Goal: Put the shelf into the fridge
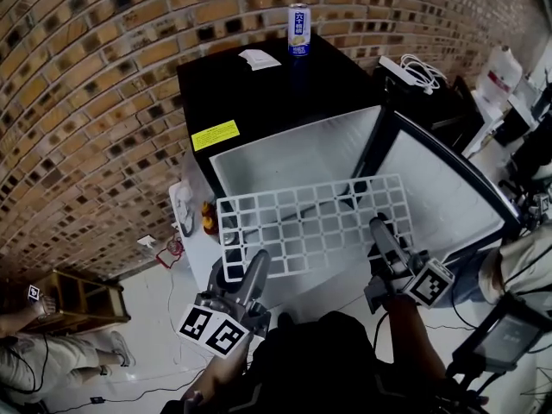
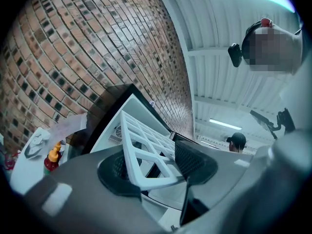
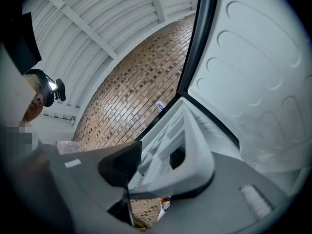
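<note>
A brick wall (image 1: 95, 76) fills the far and left side of the scene. Against it stands one black fridge (image 1: 259, 84) with its single door (image 1: 440, 188) swung open to the right, showing a white interior. One white grid shelf (image 1: 315, 227) is held roughly flat in the air at the mouth of that cavity, its long side running left to right. It rests on no ledge that can be seen. Two grippers carry it by its near edge. The left gripper (image 1: 257, 266) is clamped on the shelf's near-left corner, its pads pressing the white bars from both sides. The right gripper (image 1: 379, 227) pinches the rim further right, close to the door. On the fridge's top, toward the far edge, one blue and white can (image 1: 298, 30) stands upright, with one white slip of paper (image 1: 259, 59) lying just left of it. One yellow label (image 1: 215, 134) is stuck near the top's front-left corner. Low at the fridge's left side sits one small red bottle (image 1: 207, 220) with a yellow cap.
</note>
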A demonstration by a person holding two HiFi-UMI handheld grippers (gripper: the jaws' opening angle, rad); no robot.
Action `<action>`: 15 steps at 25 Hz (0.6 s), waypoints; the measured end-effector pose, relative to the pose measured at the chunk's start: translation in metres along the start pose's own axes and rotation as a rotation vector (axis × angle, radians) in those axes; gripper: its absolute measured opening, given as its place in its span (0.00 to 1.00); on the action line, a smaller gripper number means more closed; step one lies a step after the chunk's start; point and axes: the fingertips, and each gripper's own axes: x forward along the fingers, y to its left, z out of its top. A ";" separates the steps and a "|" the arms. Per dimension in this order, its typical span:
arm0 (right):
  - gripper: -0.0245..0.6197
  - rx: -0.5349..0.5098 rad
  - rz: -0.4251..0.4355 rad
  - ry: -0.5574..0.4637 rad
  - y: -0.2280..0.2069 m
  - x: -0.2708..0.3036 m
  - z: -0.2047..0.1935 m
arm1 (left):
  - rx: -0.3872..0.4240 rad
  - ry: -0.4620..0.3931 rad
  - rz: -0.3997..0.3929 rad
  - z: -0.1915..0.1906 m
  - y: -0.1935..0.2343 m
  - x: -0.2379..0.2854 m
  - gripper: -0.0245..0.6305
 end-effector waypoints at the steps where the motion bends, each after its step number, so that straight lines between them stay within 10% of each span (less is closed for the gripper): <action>1: 0.33 0.001 -0.002 0.005 -0.001 0.003 0.000 | -0.003 0.008 0.007 -0.001 0.002 0.002 0.36; 15: 0.33 0.066 0.042 0.080 -0.044 0.045 0.010 | -0.026 0.037 0.133 -0.009 0.019 0.038 0.36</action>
